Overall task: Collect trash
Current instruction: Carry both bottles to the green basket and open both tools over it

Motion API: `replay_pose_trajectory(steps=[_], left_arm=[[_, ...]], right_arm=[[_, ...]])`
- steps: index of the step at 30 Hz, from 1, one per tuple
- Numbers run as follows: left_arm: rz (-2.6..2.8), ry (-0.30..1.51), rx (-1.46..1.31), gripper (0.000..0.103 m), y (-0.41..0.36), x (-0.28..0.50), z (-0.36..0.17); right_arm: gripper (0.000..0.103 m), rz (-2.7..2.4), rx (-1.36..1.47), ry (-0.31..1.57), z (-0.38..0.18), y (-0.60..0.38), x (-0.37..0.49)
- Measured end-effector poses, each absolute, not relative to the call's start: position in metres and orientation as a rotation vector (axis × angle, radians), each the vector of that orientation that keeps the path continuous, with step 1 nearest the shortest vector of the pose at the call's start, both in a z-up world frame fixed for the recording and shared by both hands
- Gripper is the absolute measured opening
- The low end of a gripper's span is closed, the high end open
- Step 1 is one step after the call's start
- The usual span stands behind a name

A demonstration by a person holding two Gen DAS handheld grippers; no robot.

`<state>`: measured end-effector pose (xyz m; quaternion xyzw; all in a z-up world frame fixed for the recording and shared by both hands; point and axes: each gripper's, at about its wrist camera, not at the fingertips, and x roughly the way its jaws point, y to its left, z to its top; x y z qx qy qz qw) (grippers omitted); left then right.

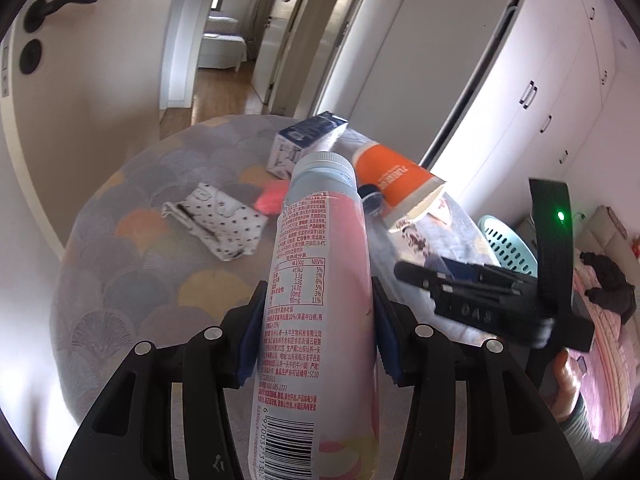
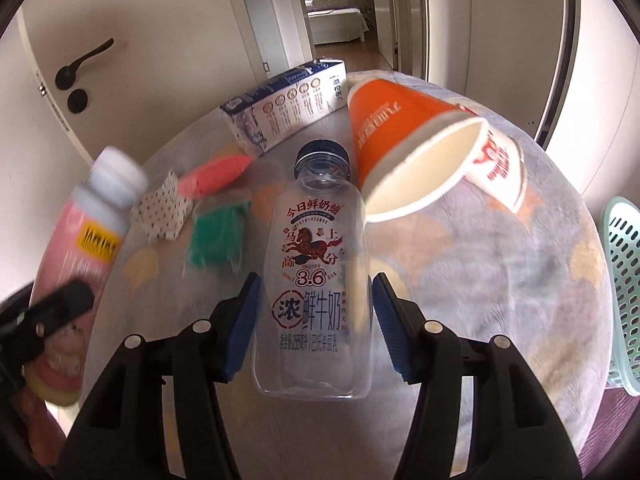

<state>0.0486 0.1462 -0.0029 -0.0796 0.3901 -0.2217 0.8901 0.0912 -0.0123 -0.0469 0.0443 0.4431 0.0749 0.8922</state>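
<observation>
Left claw [image 1: 318,336] clamps pink yogurt bottle [image 1: 320,300]; right claw [image 2: 316,320] straddles clear milk bottle [image 2: 316,280] on table [image 2: 500,280], unclosed. Next: squeeze, lift, carry toward green basket [image 2: 624,280].

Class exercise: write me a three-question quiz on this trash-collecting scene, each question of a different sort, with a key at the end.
1. True or false: the left claw is shut on the pink bottle.
2. Multiple choice: what lies between the fingers of the right claw? A) the orange paper cup B) the clear milk bottle C) the blue and white carton
3. Fill in: at the right edge of the right wrist view stands a mint green perforated ____.

Key
1. True.
2. B; its pads flank the bottle, with a gap showing on each side.
3. Basket.
</observation>
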Motion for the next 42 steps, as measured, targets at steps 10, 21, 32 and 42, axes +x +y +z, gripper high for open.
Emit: replay_pose_trajectory(steps=[10, 21, 32, 42], left_arm=[[-0.505, 0.816, -0.146, 0.047, 0.114, 0.044, 0.006], [-0.502, 0.770, -0.114, 0.047, 0.095, 0.040, 0.033], [-0.592, 0.725, -0.086, 0.047, 0.035, 0.050, 0.056], [-0.721, 0.731, -0.057, 0.047, -0.044, 0.071, 0.060]], right_arm=[[0.054, 0.173, 0.112, 0.916, -0.050, -0.026, 0.074], [0.053, 0.192, 0.141, 0.833, -0.032, -0.047, 0.035], [0.052, 0.130, 0.240, 0.731, -0.003, -0.112, -0.002], [0.052, -0.063, 0.345, 0.654, 0.008, -0.206, -0.017]])
